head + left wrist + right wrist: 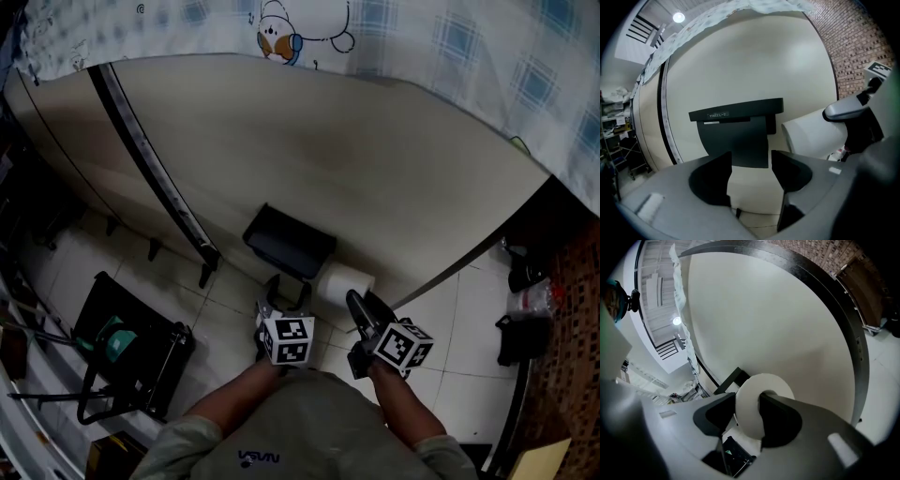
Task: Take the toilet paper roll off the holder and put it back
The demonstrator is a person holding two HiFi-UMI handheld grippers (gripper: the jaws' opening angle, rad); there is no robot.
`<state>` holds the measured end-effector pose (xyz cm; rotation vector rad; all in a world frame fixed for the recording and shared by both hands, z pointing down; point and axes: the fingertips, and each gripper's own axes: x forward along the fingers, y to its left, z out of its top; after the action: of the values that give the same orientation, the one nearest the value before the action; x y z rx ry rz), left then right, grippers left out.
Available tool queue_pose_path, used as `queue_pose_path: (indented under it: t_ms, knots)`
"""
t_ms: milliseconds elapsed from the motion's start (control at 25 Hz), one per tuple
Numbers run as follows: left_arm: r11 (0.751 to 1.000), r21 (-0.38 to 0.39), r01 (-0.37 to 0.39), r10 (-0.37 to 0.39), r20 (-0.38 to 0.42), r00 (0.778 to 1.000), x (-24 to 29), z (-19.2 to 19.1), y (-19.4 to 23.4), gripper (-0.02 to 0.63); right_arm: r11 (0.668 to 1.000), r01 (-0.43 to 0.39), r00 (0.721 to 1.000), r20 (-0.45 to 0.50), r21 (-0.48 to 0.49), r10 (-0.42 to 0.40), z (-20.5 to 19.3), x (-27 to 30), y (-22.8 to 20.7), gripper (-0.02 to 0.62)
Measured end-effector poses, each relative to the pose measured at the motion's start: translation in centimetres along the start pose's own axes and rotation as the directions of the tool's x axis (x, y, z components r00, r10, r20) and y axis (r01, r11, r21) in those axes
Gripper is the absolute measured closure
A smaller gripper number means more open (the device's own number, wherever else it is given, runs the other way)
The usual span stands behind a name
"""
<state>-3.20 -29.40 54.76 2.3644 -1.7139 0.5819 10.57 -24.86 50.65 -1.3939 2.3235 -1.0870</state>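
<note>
A black toilet paper holder [286,242] is fixed low on the beige wall; in the left gripper view the holder [736,126] fills the middle. My left gripper [288,289] stands open just in front of it, and in its own view the left gripper [751,161] has nothing between its jaws. A white toilet paper roll [343,281] is off the holder, to its right. My right gripper [359,305] is shut on the roll [750,404], one jaw inside the core and one outside. The roll [813,133] also shows at the right of the left gripper view.
A black strip [150,159] runs down the wall panel at the left. A black wheeled stand [131,347] sits on the tiled floor at the lower left. Dark items [523,309] lie on the floor at the right. A checked cloth [450,37] hangs above the wall.
</note>
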Motion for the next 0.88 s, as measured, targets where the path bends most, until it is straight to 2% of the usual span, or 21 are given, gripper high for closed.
queue_pose_path:
  t_ms: [240, 880]
  knots:
    - [1.000, -0.002, -0.012, 0.012, -0.010, 1.000, 0.3, -0.1, 0.4, 0.336, 1.000, -0.004, 1.000, -0.004, 0.015, 0.004, 0.0, 0.5, -0.2, 0.436]
    - [1.000, -0.027, 0.003, -0.003, 0.003, 1.000, -2.1, -1.0, 0.7, 0.370, 0.991, -0.099, 0.994, -0.028, 0.094, 0.102, -1.0, 3.6, 0.8, 0.436]
